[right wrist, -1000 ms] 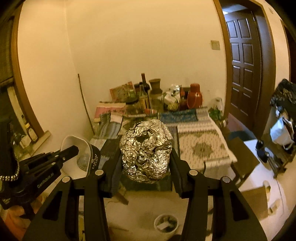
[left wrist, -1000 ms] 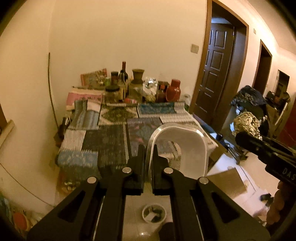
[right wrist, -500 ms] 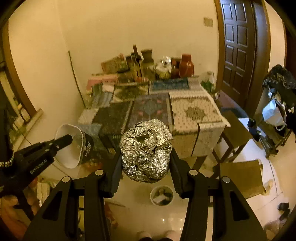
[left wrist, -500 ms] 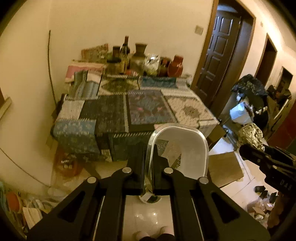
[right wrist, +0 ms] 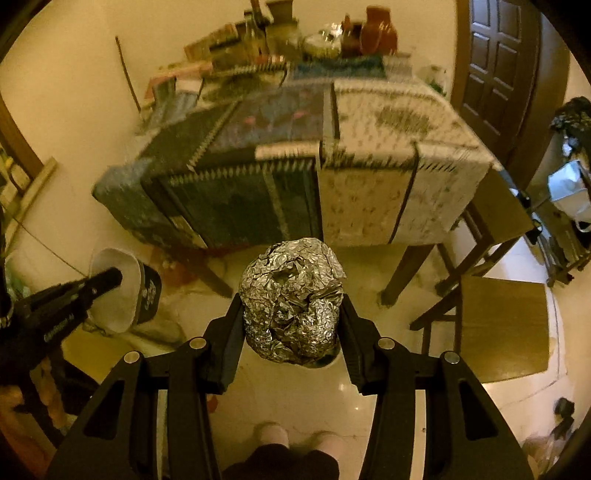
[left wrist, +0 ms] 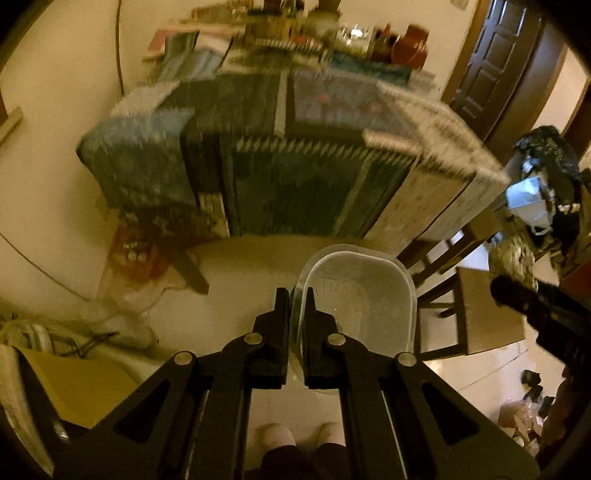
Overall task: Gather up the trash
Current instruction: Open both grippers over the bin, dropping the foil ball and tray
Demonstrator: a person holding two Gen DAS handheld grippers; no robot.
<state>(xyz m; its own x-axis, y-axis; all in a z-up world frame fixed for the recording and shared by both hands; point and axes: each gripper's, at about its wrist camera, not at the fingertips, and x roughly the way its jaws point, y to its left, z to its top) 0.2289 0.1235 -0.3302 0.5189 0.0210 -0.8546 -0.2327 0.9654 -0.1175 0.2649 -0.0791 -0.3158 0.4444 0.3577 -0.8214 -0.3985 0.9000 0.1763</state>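
My left gripper (left wrist: 296, 301) is shut on the rim of a clear plastic tub (left wrist: 364, 295), held over the floor in front of the table; the tub looks empty. It also shows in the right wrist view (right wrist: 118, 288) at the left. My right gripper (right wrist: 291, 310) is shut on a big crumpled foil ball (right wrist: 291, 299), held above the floor. The foil ball shows at the right edge of the left wrist view (left wrist: 513, 260). A small round bin on the floor is mostly hidden behind the foil ball (right wrist: 325, 360).
A table (right wrist: 369, 192) draped with patterned cloths stands ahead, with bottles and jars (right wrist: 378, 27) at its far end. A wooden chair (right wrist: 498, 325) stands to the right. A dark door (right wrist: 495, 74) is at the back right. Bags and clutter (left wrist: 129, 254) lie at the left.
Both cameras have tilted down and pulled back, so the table has moved up in view and more floor shows. The tub, which held paper scraps, now looks empty. Both grips are unchanged.
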